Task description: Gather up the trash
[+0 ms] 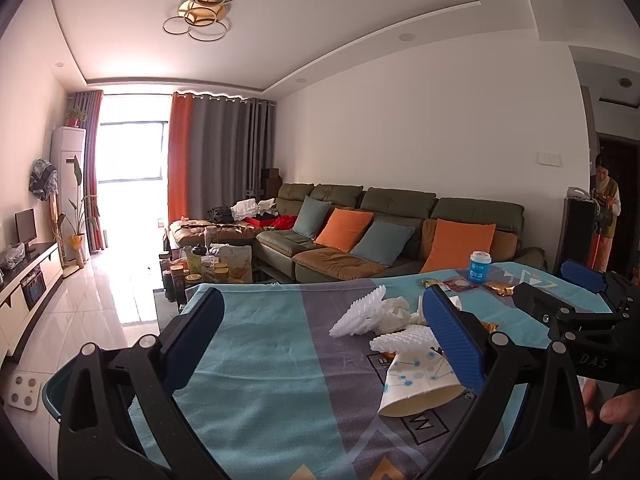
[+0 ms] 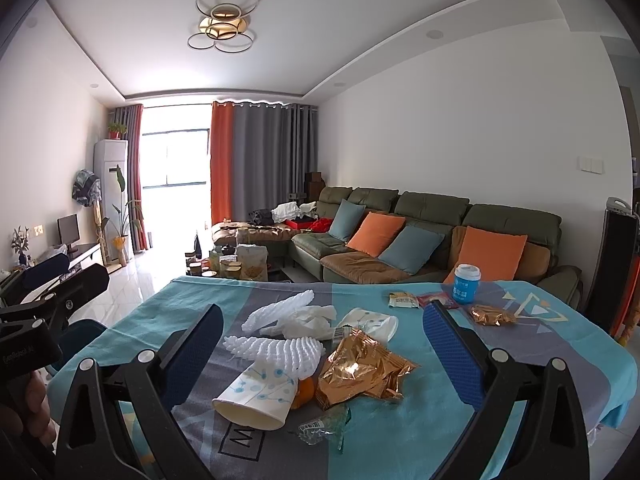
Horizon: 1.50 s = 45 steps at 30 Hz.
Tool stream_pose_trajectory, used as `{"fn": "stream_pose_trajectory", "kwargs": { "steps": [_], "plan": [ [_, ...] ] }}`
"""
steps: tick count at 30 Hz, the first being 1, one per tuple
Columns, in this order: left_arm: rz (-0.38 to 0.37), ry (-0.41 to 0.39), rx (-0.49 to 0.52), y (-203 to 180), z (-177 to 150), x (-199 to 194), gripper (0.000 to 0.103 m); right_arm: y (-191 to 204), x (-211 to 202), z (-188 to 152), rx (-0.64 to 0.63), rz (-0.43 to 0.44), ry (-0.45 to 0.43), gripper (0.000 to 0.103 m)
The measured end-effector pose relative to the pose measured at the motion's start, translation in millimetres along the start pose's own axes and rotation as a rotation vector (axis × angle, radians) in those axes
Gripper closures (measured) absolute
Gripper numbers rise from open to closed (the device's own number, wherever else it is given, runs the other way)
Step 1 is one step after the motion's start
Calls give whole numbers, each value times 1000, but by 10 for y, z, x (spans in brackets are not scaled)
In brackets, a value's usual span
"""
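Lying mid-table, the trash: a tipped paper cup (image 2: 256,398), white foam nets (image 2: 276,348), tissue (image 2: 316,316) and gold wrappers (image 2: 360,368). Open cloth (image 1: 256,360) stretches to the left table edge. Only my right view shows the orange (image 2: 306,394) and clear wrapper (image 2: 324,426). My left gripper (image 1: 320,344) and right gripper (image 2: 324,352) both hover with jaws spread, holding nothing.

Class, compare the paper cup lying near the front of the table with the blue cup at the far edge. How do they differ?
The paper cup lies on its side; the blue cup stands upright. The paper cup is open-mouthed and lidless; the blue cup wears a white lid. The paper cup is white with pale blue dots; the blue cup is mostly blue. Both rest on the tablecloth.
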<state>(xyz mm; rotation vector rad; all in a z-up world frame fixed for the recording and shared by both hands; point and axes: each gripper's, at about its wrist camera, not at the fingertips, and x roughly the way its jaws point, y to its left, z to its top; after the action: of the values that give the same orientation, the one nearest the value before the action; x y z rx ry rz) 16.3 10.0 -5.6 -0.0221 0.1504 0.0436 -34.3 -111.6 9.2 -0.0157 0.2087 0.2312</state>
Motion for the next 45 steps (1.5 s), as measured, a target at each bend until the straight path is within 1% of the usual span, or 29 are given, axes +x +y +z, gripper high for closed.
{"fn": "stream_pose_trajectory", "kwargs": {
  "steps": [5, 10, 34, 45],
  "plan": [
    [-7, 7, 6, -9, -11, 11, 5, -8, -13, 0, -2, -4, -2, 6],
    [-2, -8, 7, -3, -17, -20, 5, -24, -41, 12, 2, -9, -11, 6],
    [5, -1, 3, 25, -9, -37, 5, -37, -95, 40, 2, -8, -13, 6],
    [-26, 40, -24, 40, -8, -15, 5, -74, -88, 52, 14, -14, -3, 6]
  ]
}}
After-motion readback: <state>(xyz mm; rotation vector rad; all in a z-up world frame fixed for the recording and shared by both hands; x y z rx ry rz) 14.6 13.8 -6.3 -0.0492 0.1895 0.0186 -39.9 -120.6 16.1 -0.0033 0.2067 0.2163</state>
